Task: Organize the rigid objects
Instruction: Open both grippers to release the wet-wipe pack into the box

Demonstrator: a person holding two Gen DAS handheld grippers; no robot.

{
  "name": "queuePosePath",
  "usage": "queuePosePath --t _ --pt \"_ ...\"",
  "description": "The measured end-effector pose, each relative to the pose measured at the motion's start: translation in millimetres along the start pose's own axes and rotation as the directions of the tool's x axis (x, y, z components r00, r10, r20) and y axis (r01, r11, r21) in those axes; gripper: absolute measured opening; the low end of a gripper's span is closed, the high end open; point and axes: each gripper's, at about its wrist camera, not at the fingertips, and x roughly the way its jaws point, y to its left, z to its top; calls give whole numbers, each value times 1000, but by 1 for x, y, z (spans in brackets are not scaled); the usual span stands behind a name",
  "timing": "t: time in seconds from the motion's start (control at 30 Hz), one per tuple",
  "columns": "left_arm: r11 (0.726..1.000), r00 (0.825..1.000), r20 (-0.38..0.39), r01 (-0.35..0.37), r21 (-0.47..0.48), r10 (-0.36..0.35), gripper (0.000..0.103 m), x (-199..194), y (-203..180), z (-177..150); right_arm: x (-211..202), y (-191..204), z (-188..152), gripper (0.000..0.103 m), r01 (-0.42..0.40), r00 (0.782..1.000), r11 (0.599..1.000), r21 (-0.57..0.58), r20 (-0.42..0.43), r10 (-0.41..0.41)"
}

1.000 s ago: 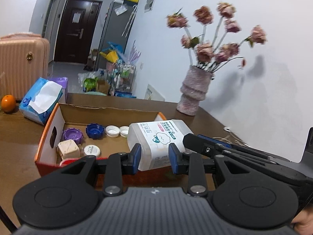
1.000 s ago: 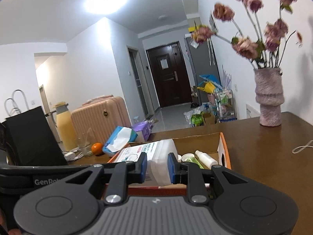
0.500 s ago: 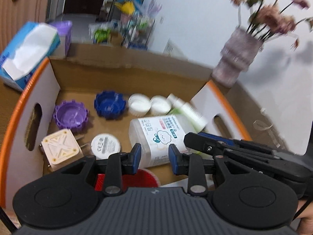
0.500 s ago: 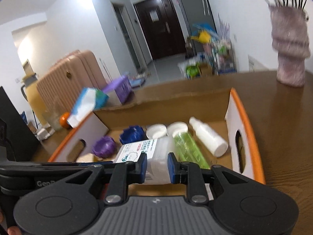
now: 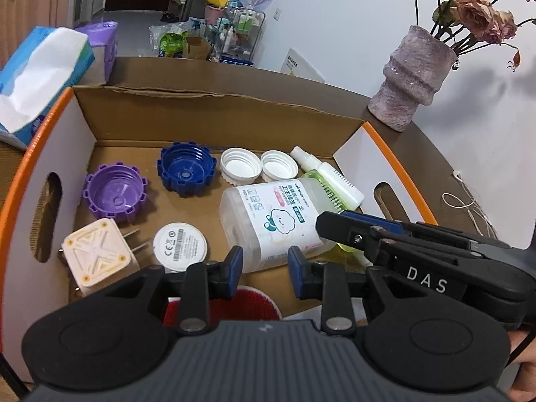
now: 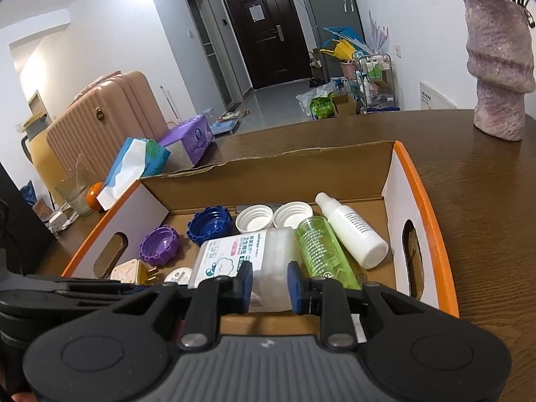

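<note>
An orange-rimmed cardboard box (image 5: 214, 114) (image 6: 415, 181) on the brown table holds a purple cap (image 5: 115, 191), a blue cap (image 5: 186, 168), two white caps (image 5: 240, 164), a white plug adapter (image 5: 97, 256), a round white disc (image 5: 180, 246), a green bottle (image 6: 321, 251) and a white spray bottle (image 6: 353, 231). My right gripper (image 6: 268, 283) is shut on a clear cotton swab box (image 6: 241, 258) (image 5: 271, 221) low inside the cardboard box. My left gripper (image 5: 264, 269) is open and empty just behind the swab box.
A pink vase (image 5: 413, 75) (image 6: 499, 77) with dried roses stands on the table to the right. A tissue pack (image 5: 37, 73) (image 6: 134, 167), a purple pack (image 6: 189, 137) and an orange (image 6: 93, 194) lie left of the box. A red round brush (image 5: 244, 305) lies under my left gripper.
Both grippers tipped down and came over the cardboard box. The swab box went from above the front rim down among the items inside.
</note>
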Motion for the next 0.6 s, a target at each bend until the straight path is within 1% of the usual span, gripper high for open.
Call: queuePosePath --t 0.03,0.1,0.13,0.2,0.33,0.43,0.5,0.6 --pt "1000 1000 4 -12 3 12 34 -3 -2 0 -2 2 0 23 4 1000 1000 -13 4 -4" --pt "1000 1000 14 -27 15 27 45 -10 -5 1 -5 3 2 23 17 1000 1000 -20 9 -17" --pt "999 999 24 -35 24 34 47 -15 -7 0 -8 4 4 24 22 1000 1000 -19 13 -22" --pt "998 998 46 -43 49 41 55 -28 -11 0 -18 8 7 25 34 999 999 -31 29 -33" --pt "995 992 107 -67 78 59 62 -61 -20 0 -45 20 14 25 43 997 997 -65 64 -39" --pt "994 987 147 -70 81 58 67 -89 -27 0 -71 33 19 27 50 994 994 -94 100 -41" --pt "994 982 178 -71 89 54 72 -108 -32 -2 -87 40 21 28 59 991 992 -110 123 -45" --pt "991 973 222 -81 106 56 75 -137 -40 -8 -115 53 22 35 66 987 989 -131 154 -46"
